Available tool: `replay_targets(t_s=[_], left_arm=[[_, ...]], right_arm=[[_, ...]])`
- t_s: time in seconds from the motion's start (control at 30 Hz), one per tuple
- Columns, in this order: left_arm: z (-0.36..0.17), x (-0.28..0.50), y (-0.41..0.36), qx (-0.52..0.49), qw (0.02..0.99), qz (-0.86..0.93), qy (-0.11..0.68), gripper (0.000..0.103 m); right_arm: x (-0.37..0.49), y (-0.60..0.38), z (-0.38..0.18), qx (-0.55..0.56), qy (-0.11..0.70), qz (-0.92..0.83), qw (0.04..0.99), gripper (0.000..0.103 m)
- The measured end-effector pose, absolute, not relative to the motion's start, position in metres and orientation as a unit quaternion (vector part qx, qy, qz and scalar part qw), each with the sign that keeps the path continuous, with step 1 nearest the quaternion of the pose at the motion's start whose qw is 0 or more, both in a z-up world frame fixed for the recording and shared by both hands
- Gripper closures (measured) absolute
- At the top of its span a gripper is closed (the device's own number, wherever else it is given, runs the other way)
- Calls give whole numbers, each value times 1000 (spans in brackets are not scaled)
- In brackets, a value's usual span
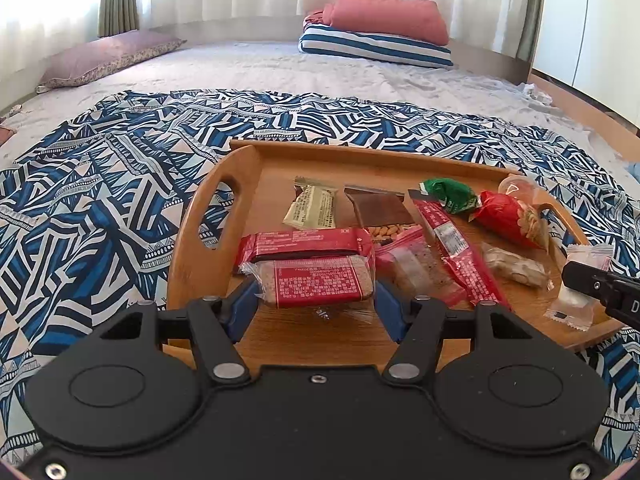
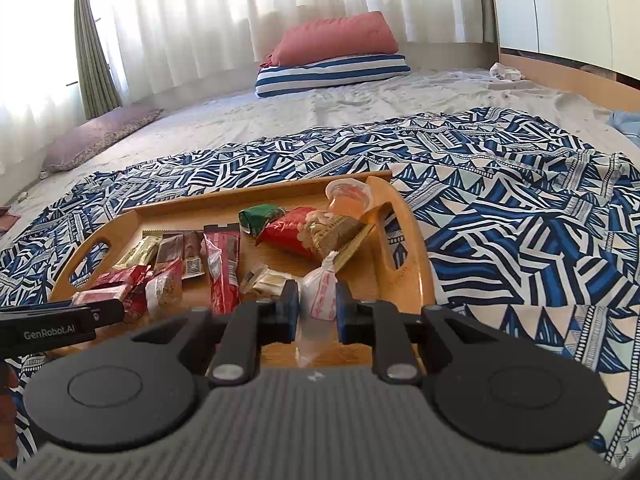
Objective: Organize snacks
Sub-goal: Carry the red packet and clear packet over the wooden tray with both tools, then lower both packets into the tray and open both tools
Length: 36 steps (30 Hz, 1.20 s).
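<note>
Both grippers are loaded over the wooden tray, which sits on the blue patterned blanket on the bed. Left gripper: jaws pinched on a clear-wrapped bar with a red label, held at the tray's near left edge, just above or touching the red bar behind it; can't tell which. Right gripper: jaws narrow, clamped on a small white sachet with red print over the tray's near right part. Looks like the sorting step, each hand mid-placement, most snacks already on the tray. Next move, my guess: set each packet down beside its like, red bars on the left, small sachets on the right, and release without dragging neighbours. Obstacles: the left cluster is crowded, with overlapping red wrappers and a long red stick lying diagonally across the middle. Right side has the red peanut bag, green packet and jelly cup stacked toward the far handle. The grippers sit close together, so watch for a clash. Pillows further back are irrelevant.
</note>
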<state>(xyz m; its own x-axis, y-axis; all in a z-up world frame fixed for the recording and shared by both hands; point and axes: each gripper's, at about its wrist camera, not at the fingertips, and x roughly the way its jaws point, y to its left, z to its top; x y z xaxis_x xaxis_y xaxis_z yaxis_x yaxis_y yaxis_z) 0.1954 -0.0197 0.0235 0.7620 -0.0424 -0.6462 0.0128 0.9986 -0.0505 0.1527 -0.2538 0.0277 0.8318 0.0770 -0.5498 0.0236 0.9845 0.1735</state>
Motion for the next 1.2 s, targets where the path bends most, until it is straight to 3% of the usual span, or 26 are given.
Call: replay_targets(t_s=[1.2], left_arm=[[9, 212, -22, -20, 940, -10, 341, 42]], right_arm=[[176, -245, 18, 125, 269, 96, 950, 82]])
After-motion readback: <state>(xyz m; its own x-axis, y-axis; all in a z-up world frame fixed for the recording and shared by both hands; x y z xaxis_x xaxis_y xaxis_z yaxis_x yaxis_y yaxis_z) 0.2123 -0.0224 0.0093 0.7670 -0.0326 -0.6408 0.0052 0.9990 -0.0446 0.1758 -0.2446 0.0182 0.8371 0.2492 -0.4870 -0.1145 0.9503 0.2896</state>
